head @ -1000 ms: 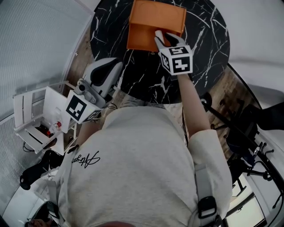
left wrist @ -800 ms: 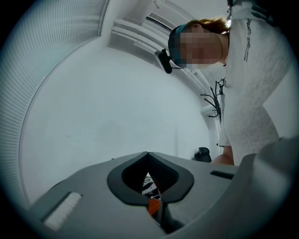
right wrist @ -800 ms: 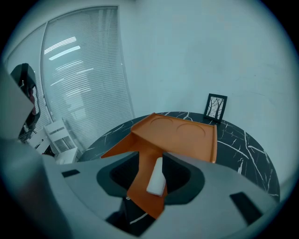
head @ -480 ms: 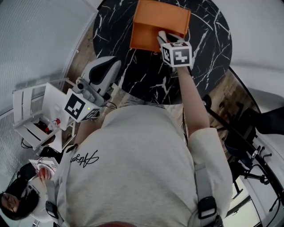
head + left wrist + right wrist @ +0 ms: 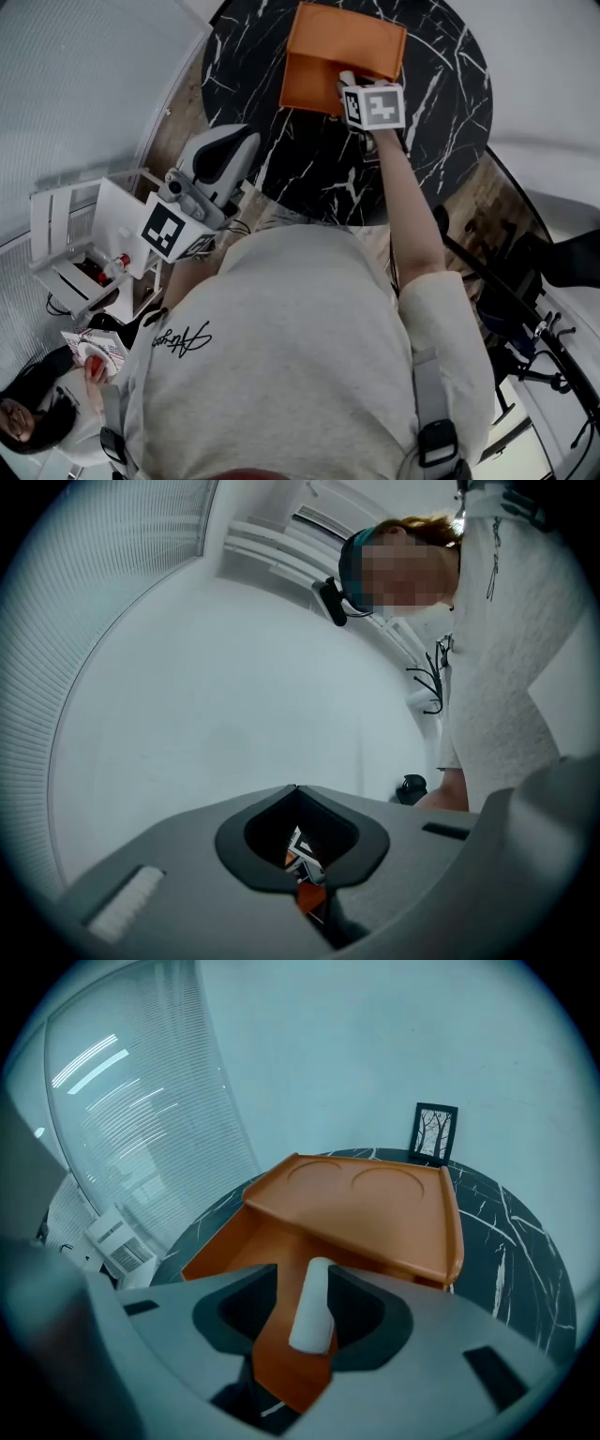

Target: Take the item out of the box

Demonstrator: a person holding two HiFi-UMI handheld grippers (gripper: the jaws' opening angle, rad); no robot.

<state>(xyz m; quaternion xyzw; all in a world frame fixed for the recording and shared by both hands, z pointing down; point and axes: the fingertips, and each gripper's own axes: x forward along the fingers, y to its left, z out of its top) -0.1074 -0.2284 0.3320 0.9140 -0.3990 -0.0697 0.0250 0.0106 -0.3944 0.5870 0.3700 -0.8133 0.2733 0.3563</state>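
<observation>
Over the black marble worktop (image 5: 309,159), my right tool (image 5: 349,82) hangs nose-down at the near edge of the orange box (image 5: 342,42), its jaws released and just opened wider. Between them a white cylinder (image 5: 312,1309) shows against the box's open tray. I take it for the item, though I cannot be sure, and no pad presses on it that I can see. The lid (image 5: 375,1204) covers the box's far half and overhangs the tray, and that is my first worry: a dive too deep or too far forward would knock a jaw into the lid's edge, or pinch the tray wall along with the cylinder. The second is the shape: a round, smooth piece caught off centre could roll or squirt out as the jaws close. The third is the box itself, which I judge sits loose on the polished stone. My left tool (image 5: 239,141), clenched on nothing, is held back beside my body, well apart from the box, so nothing braces it. A sideways nudge, or a lift that snags the lid, could drag the whole box across the worktop.
</observation>
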